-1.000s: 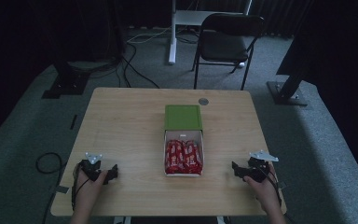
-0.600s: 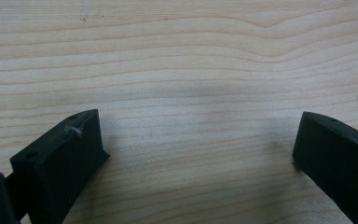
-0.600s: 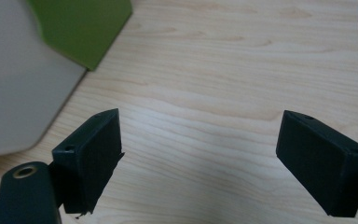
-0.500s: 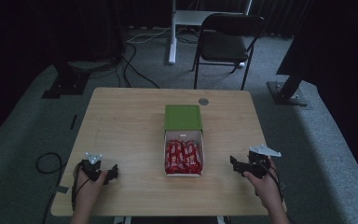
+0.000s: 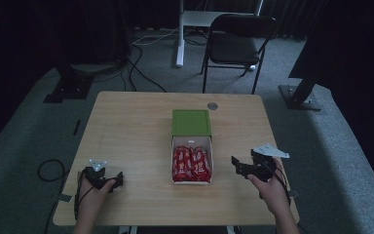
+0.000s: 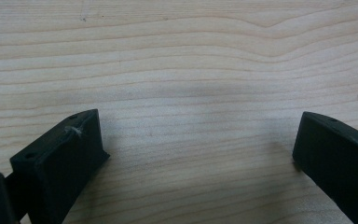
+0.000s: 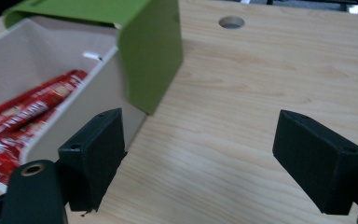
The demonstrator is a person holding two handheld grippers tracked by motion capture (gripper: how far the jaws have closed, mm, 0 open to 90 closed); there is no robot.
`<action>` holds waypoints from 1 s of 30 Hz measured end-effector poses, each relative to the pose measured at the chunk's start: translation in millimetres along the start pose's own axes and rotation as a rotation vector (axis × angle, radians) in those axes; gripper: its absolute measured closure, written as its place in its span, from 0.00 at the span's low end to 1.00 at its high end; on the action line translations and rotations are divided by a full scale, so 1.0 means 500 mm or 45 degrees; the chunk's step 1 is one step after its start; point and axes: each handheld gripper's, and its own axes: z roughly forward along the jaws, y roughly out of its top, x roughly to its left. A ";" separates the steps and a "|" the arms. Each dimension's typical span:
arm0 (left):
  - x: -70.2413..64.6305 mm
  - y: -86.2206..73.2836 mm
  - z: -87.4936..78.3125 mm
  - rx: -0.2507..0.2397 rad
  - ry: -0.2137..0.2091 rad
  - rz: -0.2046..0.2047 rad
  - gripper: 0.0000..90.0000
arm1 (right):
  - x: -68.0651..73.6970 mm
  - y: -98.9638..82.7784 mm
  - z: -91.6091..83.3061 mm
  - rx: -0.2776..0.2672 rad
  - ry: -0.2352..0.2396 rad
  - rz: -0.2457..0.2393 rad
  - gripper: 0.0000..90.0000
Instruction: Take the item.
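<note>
A white box (image 5: 173, 160) with a green sleeve (image 5: 191, 122) pushed half back lies at the table's middle, with red packets (image 5: 191, 164) showing in its open near end. My right gripper (image 5: 237, 165) hovers open just right of the box; in the right gripper view (image 7: 200, 154) its jaws stand wide apart, the box wall (image 7: 70, 126) and green sleeve (image 7: 151, 46) lie to the left, and the red packets (image 7: 14, 121) lie inside. My left gripper (image 5: 117, 179) rests open at the table's near left; its view (image 6: 196, 154) has bare wood between the jaws.
The wooden table (image 5: 126, 126) has a round cable hole (image 5: 213, 106) at its far edge, also in the right gripper view (image 7: 231, 22). A black folding chair (image 5: 238, 46) and a white desk leg (image 5: 180, 34) stand beyond the table. Cables lie on the grey floor (image 5: 48, 168).
My right gripper has lifted and moved left toward the box. The left gripper has stayed put.
</note>
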 end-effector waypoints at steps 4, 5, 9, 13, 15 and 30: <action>0.000 0.000 0.000 0.001 0.000 0.000 0.02 | 0.020 0.014 0.000 -0.013 0.030 -0.022 0.18; 0.000 0.000 0.000 0.001 0.000 -0.001 0.02 | 0.026 0.018 0.001 -0.019 0.037 -0.029 0.18; 0.000 0.000 0.000 0.001 0.001 -0.002 0.02 | 0.046 0.028 0.003 -0.030 0.069 -0.041 0.18; 0.000 0.000 0.000 0.001 0.001 -0.002 0.02 | 0.064 0.033 0.008 -0.039 0.090 -0.053 0.18; 0.000 0.000 0.000 0.001 0.001 -0.002 0.02 | 0.073 0.035 0.012 -0.039 0.101 -0.063 0.18; 0.000 0.000 0.000 0.001 0.001 -0.002 0.02 | 0.144 0.043 0.045 -0.011 0.197 -0.122 0.23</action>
